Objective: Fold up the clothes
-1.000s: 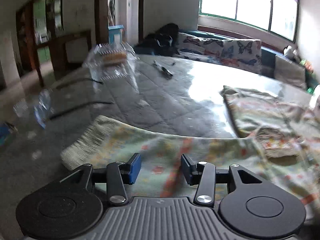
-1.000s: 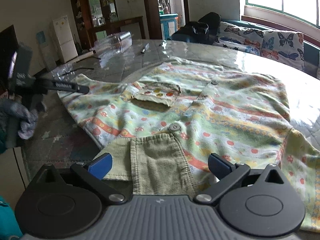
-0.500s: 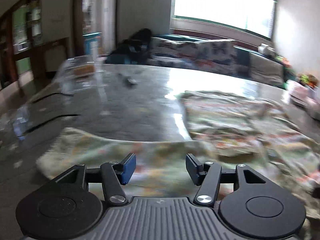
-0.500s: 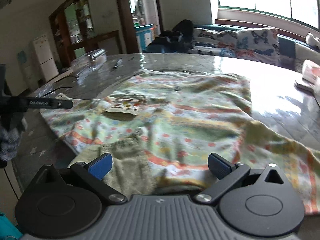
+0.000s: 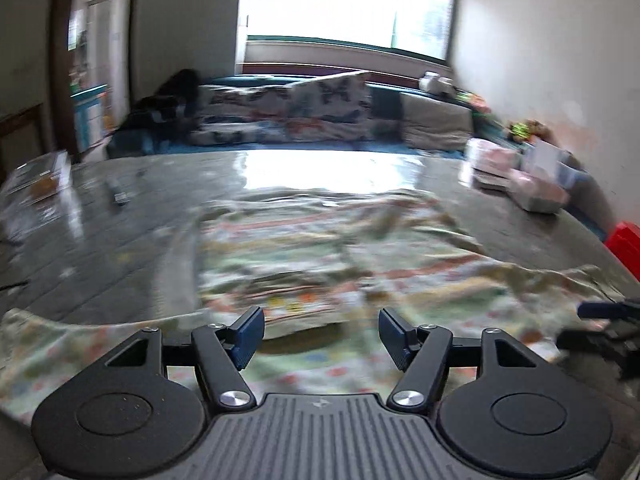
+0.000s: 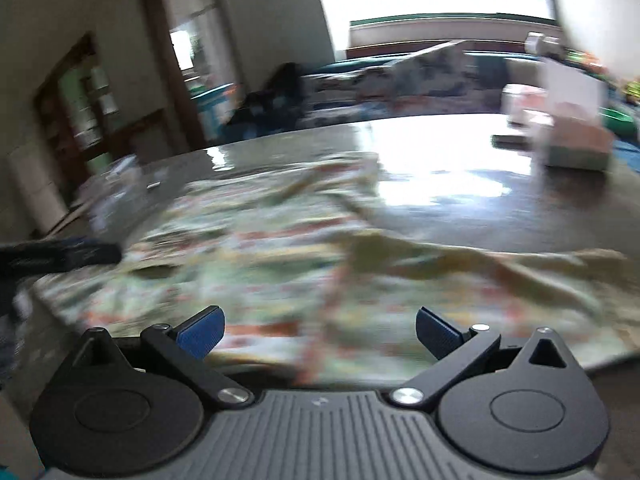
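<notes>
Printed shirt (image 5: pixel 328 256) lies spread flat mid-frame on the table (image 5: pixel 120 232) — soft, light, floppy, so I'd pinch at hem or sleeve edge. Left gripper (image 5: pixel 321 334) and right gripper (image 6: pixel 320 332): jaws wide apart, nothing held. Vs 1 s ago: both views swung right, now blurred; the left's jaws have widened.

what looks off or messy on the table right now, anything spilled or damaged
Nothing spilled or damaged that I can tell; both views are motion-blurred. The patterned shirt lies spread open on the table, rumpled rather than flat, with its near edge wrinkled. Both grippers, left and right, are open and empty.
</notes>
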{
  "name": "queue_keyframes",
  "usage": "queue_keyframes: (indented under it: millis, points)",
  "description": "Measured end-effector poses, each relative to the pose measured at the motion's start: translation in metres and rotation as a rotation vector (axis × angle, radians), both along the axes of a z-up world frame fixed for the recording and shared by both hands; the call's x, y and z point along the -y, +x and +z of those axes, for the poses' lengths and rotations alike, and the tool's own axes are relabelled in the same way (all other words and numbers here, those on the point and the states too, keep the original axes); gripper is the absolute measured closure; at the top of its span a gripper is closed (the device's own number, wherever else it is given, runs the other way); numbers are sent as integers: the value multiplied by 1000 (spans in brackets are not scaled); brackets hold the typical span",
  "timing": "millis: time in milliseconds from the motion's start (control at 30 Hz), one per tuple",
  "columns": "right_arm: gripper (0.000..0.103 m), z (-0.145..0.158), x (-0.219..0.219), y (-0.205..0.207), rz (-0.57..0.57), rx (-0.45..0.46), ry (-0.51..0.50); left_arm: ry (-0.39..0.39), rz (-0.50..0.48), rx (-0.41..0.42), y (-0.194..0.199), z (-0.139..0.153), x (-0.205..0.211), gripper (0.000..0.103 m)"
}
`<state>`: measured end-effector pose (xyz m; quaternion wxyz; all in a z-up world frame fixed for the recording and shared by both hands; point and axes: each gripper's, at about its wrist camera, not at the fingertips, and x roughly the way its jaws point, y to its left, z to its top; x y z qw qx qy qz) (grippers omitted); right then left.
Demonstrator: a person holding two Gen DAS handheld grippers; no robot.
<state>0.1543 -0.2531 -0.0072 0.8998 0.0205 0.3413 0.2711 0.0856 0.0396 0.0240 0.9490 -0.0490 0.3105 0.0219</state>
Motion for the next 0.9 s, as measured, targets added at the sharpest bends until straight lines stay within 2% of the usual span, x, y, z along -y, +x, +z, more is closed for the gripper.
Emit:
queue_keyframes:
  millis: [200,300,467,700,900]
  points:
    - [0,-5,60,23,-227,5,-6,-2,-145,-18,21,-9,47,36]
    - [0,-8,78,39,-269,-4,-12,16,-210,-39,28,-16,68,36]
    - [0,-15,81,63,-262,-13,-52,48,-292,-83,34,-30,90,36]
    - [0,-26,82,91,-249,-3,-132,67,-328,-126,37,-42,97,36]
    - [0,-29,79,111,-238,15,-206,85,-346,-123,36,-44,99,33]
